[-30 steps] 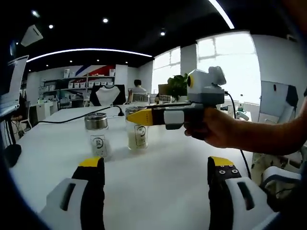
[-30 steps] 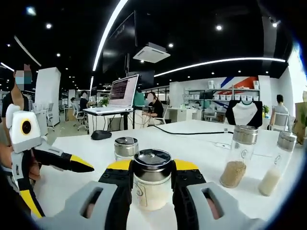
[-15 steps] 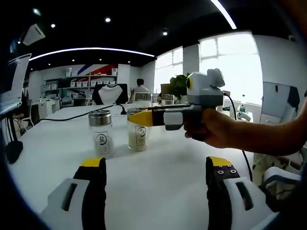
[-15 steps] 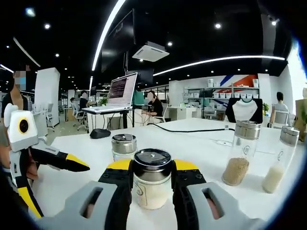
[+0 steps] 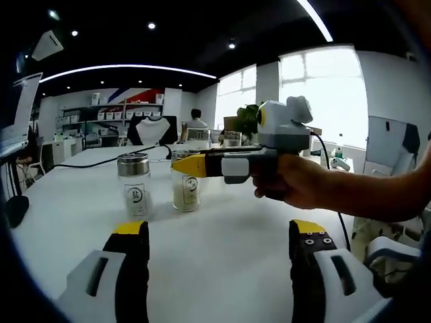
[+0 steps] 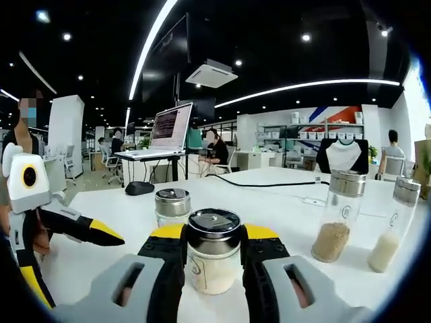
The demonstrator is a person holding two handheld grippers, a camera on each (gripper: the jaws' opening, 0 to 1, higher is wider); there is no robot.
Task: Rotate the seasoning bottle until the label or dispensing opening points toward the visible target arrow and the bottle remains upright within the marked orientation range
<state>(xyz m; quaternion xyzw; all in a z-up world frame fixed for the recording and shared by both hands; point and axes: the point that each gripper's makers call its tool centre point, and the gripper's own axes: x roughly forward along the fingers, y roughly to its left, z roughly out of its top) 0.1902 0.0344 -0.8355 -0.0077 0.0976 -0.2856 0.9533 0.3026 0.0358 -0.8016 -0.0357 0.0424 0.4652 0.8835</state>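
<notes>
Glass and brushed metal make up the seasoning bottle (image 6: pixel 213 259), which stands upright on the white table (image 6: pixel 283 202) at 6 o'clock in the right gripper view, pale grains inside and a printed label partly hidden on its left face. The right gripper (image 6: pixel 213 247) has its yellow-tipped jaws closed against both sides of the bottle just under the lid. Just behind it, toward 11 o'clock, sits a shorter jar (image 6: pixel 172 206) with a metal cap; two taller bottles (image 6: pixel 335 215) stand well apart at 3 o'clock. The left gripper (image 6: pixel 74 227) enters at 9 o'clock, jaws apart with nothing between them.

In the left gripper view its own jaws (image 5: pixel 219 232) rise wide open over bare tabletop (image 5: pixel 215 269). Toward 12 o'clock a hand (image 5: pixel 296 185) holds the right gripper (image 5: pixel 185 163) at the bottle (image 5: pixel 183 190), and the shorter jar (image 5: pixel 134 184) stands just beside it toward 10 o'clock
</notes>
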